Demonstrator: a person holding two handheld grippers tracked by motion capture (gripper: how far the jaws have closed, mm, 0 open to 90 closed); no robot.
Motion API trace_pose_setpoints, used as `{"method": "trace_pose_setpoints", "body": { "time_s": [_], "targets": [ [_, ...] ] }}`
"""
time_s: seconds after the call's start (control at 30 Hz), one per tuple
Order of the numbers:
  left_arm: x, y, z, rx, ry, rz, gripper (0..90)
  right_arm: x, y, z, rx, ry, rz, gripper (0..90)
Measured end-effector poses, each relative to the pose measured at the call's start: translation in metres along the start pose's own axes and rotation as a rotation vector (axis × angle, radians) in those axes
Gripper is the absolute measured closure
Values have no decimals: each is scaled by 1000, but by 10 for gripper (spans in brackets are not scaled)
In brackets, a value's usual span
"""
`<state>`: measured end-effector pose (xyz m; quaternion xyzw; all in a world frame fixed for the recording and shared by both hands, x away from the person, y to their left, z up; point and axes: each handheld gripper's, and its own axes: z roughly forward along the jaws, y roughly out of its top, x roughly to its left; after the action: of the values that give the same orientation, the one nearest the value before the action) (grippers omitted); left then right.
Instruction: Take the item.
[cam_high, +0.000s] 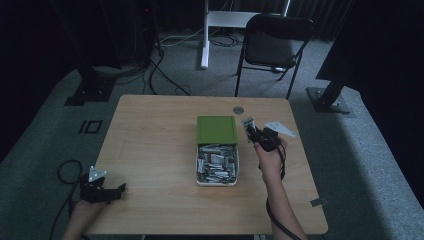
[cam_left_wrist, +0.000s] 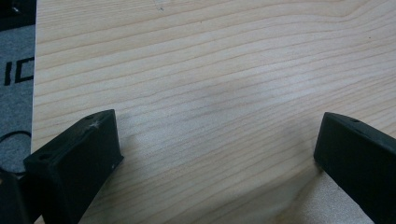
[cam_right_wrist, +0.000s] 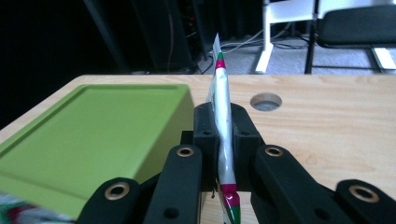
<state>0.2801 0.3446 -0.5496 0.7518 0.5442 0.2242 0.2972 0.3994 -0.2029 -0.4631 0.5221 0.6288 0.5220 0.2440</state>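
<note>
Wood table (cam_high: 150, 150): right gripper (cam_high: 256, 135) pinches a sachet (cam_right_wrist: 223, 135) at box's (cam_high: 217, 172) two o'clock; left gripper (cam_high: 107, 192) gapes.

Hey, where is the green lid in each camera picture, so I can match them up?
High view: green lid at table centre, at the far end of the box of packets.
Left gripper view: not in it.
Right gripper view: lid at left, beside the jaws.
Shared landmark: round table hole.
</note>
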Motion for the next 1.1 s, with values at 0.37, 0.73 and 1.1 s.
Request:
{"method": "trace_pose_setpoints", "body": {
  "time_s": [0.37, 0.73, 1.1],
  "targets": [
    [0, 0, 0, 0, 0, 0, 12, -26, -38, 33, 79, -91, 136, 843],
    [0, 0, 0, 0, 0, 0, 12, -39, -58, 42, 139, -151, 140, 843],
    [0, 0, 0, 0, 0, 0, 12, -58, -61, 38, 206, -206, 98, 735]
  ]
}}
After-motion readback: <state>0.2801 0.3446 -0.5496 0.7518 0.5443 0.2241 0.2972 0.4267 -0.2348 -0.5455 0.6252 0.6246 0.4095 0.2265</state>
